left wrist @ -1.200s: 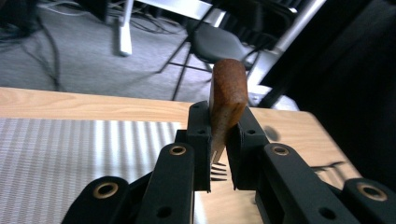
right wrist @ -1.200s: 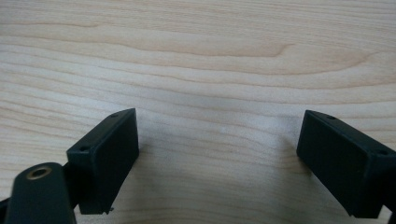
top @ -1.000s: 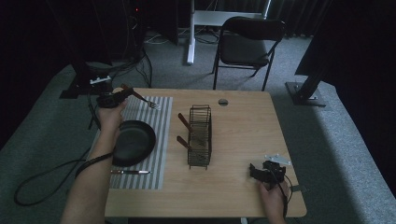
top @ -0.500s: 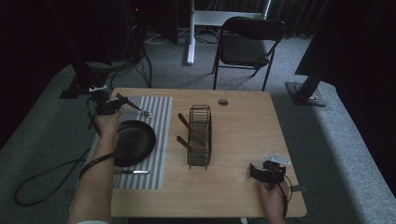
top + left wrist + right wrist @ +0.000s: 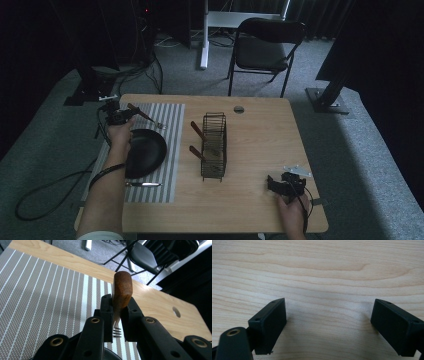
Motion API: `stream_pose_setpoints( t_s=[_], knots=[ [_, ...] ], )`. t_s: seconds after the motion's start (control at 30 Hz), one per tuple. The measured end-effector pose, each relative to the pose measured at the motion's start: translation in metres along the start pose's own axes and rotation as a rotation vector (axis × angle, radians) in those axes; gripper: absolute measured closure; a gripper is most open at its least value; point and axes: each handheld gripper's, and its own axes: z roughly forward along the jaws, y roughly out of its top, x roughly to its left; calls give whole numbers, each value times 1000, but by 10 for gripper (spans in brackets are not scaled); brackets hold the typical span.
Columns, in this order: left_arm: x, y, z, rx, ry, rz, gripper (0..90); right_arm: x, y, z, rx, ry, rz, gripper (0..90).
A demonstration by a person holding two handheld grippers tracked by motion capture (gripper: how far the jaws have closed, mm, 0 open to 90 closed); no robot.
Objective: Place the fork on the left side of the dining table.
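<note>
Our left gripper point(image 5: 116, 315) grips the wooden-handled fork point(image 5: 121, 293) above the striped mat point(image 5: 165, 125); our right gripper point(image 5: 329, 325) rests open on the wooden table point(image 5: 260, 135).

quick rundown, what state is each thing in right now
left gripper, shut on the fork
fork, clamped by its wooden handle, lifted over the striped mat
right gripper, open, resting on the table
black pan, on the mat
wire rack, upright, two wooden-handled utensils in it
knife, flat on the mat

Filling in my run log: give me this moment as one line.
left gripper: shut on fork, above striped mat | right gripper: open, low over table | wire rack: two wooden handles
</note>
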Motion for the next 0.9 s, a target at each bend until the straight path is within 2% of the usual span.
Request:
stream_pose_setpoints(
  t_s=[0.13,0.17,0.23,0.33,0.37,0.43,0.53,0.57,0.7,0.77,0.8,0.83,0.87,0.9],
  knots=[
    [0,-2,-1,-15,-49,-27,805,0,0,0,0,0,0,128],
    [-2,-2,-1,-16,-46,-16,805,0,0,0,0,0,0,128],
    [-4,-2,1,16,-21,15,805,0,0,0,0,-1,0,128],
    [0,-5,2,13,-24,-2,803,0,0,0,0,-1,0,128],
    [2,-6,2,20,-4,-5,796,0,0,0,0,0,0,128],
    [4,-6,3,53,84,23,738,0,0,0,0,0,0,128],
    [6,-5,2,66,117,55,674,0,0,0,0,0,0,128],
    [7,-5,3,69,122,59,666,0,0,0,0,0,0,128],
    [17,-7,11,61,101,29,637,0,0,0,0,0,0,128],
    [22,-11,16,53,126,17,637,0,0,0,0,0,0,128],
    [23,-14,18,40,125,-2,632,0,0,0,0,0,0,128],
    [23,-17,19,33,134,-2,632,0,1,0,-1,-1,-1,134],
    [21,-22,21,54,163,24,606,0,1,1,0,1,-3,134],
    [20,-24,23,59,160,25,574,1,1,1,0,0,-2,138]
  ],
)
